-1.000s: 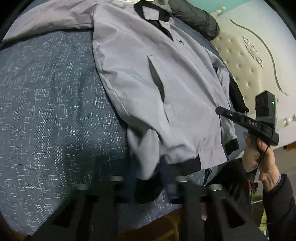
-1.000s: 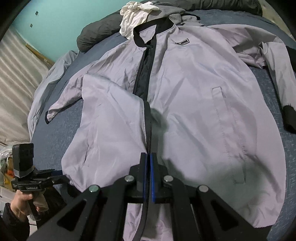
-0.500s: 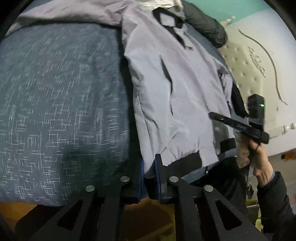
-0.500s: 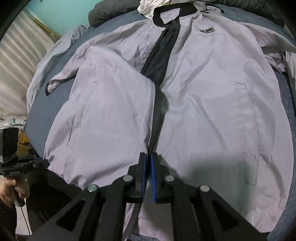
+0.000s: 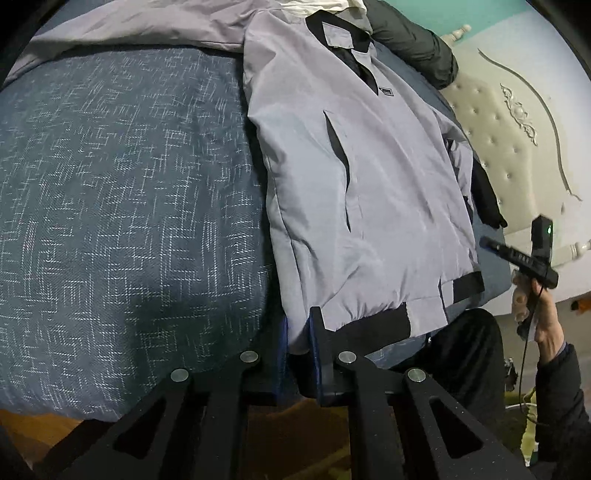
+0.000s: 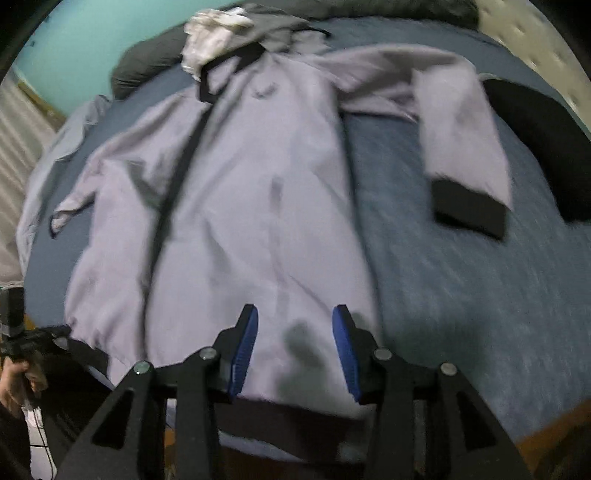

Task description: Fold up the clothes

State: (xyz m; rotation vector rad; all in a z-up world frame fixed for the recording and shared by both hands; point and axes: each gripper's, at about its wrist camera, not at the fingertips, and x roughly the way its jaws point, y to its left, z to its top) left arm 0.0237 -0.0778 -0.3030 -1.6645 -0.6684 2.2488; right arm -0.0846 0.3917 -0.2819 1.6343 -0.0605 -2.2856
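Note:
A light grey jacket [image 5: 369, 206] with black collar, cuffs and hem band lies front up on the blue patterned bed cover [image 5: 129, 203]. My left gripper [image 5: 300, 325] is shut on the jacket's near hem corner at the bed's edge. In the blurred right wrist view, my right gripper [image 6: 294, 314] hangs over the jacket [image 6: 240, 221] near its hem. Its jaws are opening, and the blue pads [image 6: 243, 347] press on nothing. One sleeve with a black cuff [image 6: 469, 206] lies out to the right. A hand holds the right gripper [image 5: 495, 245] beyond the hem.
A dark grey garment [image 5: 413, 48] and a white cloth [image 6: 214, 33] lie at the collar end. A black garment [image 6: 546, 147] sits at the far right of the bed. A cream tufted headboard [image 5: 517, 155] stands beyond. Wooden floor [image 5: 29, 424] shows under the bed's edge.
The right gripper let go of the jacket's zip edge, opened its jaws and slid right along the hem. The left gripper kept its grip while the bunched hem corner came out flat.

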